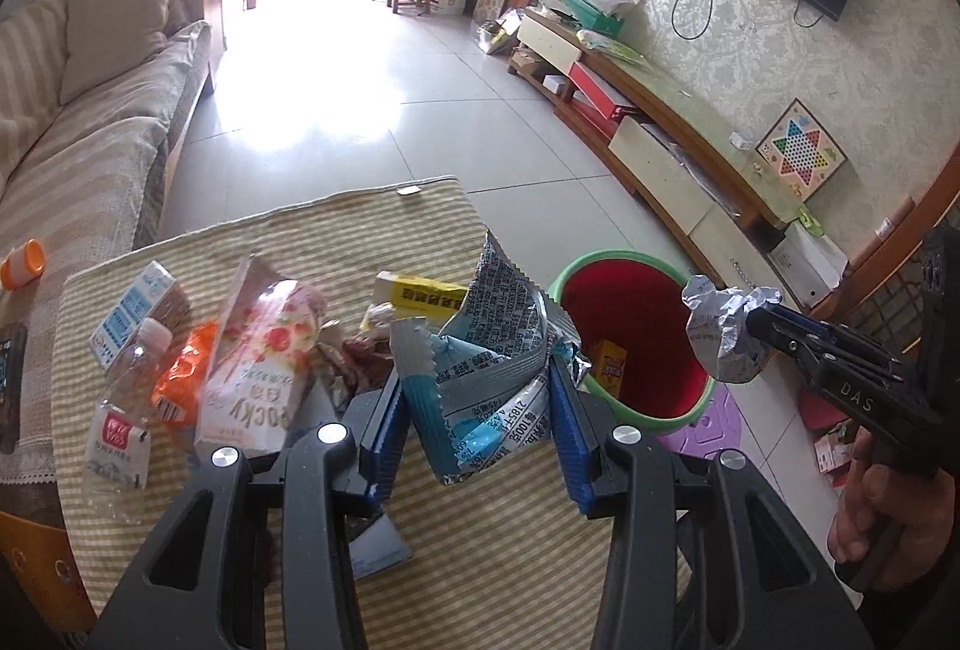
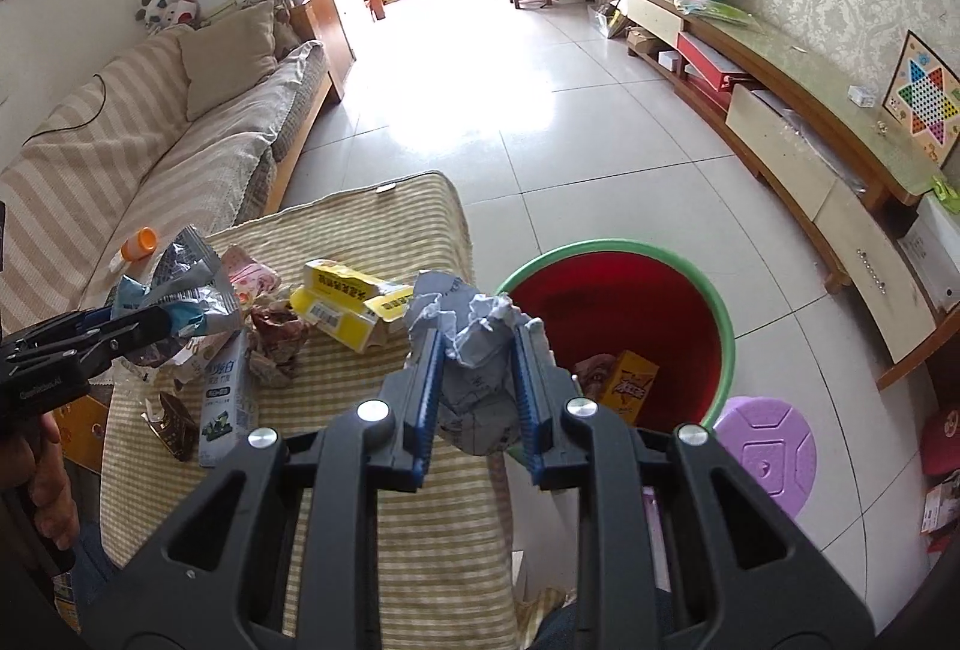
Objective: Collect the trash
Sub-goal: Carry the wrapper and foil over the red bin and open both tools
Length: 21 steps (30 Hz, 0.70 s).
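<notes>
Two grippers loaded with trash, both near the bin.

Left gripper point(image 1: 480, 398) is clamped on a blue-and-silver snack wrapper point(image 1: 492, 350), held above the striped counter point(image 1: 510, 530) just short of the bin point(image 2: 624, 314). Right gripper point(image 2: 477, 368) is closed on a crumpled paper ball point(image 2: 474, 350) at the rim of the bin, which stands on the floor beside the counter and already contains a yellow box point(image 2: 627, 380). Remaining trash on the counter includes a milk carton point(image 2: 225, 398) and yellow boxes point(image 2: 342, 302). Risk: releasing the wrapper before it clears the rim would probably drop it on the counter or floor. The light wrapper may also cling to the pads or drift sideways. Both grippers converging on one opening may collide.
</notes>
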Each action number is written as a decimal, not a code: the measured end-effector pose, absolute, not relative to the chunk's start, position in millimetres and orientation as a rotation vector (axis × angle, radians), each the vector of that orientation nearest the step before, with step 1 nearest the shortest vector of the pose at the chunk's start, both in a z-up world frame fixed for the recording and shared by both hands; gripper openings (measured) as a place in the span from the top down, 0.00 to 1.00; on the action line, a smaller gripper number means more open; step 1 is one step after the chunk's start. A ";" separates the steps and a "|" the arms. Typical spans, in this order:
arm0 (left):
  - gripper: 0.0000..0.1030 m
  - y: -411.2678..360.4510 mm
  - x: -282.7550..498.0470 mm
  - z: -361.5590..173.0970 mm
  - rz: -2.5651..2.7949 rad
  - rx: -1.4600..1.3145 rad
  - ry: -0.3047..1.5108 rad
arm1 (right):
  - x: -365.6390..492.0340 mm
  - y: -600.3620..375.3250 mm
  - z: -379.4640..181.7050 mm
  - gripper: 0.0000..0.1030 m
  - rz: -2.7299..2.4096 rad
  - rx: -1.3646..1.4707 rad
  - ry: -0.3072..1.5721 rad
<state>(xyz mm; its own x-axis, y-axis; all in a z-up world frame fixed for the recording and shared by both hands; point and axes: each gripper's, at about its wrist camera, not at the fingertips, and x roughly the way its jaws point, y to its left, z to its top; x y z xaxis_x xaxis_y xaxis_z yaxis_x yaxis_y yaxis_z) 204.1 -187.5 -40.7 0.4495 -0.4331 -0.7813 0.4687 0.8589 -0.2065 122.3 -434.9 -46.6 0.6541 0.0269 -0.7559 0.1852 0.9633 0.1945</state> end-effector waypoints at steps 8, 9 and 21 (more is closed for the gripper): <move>0.61 -254.8 210.1 -40.3 -0.647 0.088 0.958 | 120.7 -481.9 -49.1 0.78 -0.144 0.309 0.840; 0.61 -263.2 210.6 -40.7 -0.660 0.093 0.958 | 120.9 -487.2 -50.2 0.77 -0.149 0.314 0.841; 0.60 -342.9 217.5 -57.9 -0.749 0.160 0.991 | 122.9 -535.0 -68.0 0.77 -0.202 0.366 0.855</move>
<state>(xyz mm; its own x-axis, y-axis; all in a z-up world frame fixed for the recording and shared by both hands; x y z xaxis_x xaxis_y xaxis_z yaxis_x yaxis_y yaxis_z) 217.5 -342.9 -57.9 0.3245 -0.4985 -0.8039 0.6370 0.7434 -0.2038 122.9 -535.0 -68.0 0.6426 -0.0281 -0.7657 0.3179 0.9190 0.2331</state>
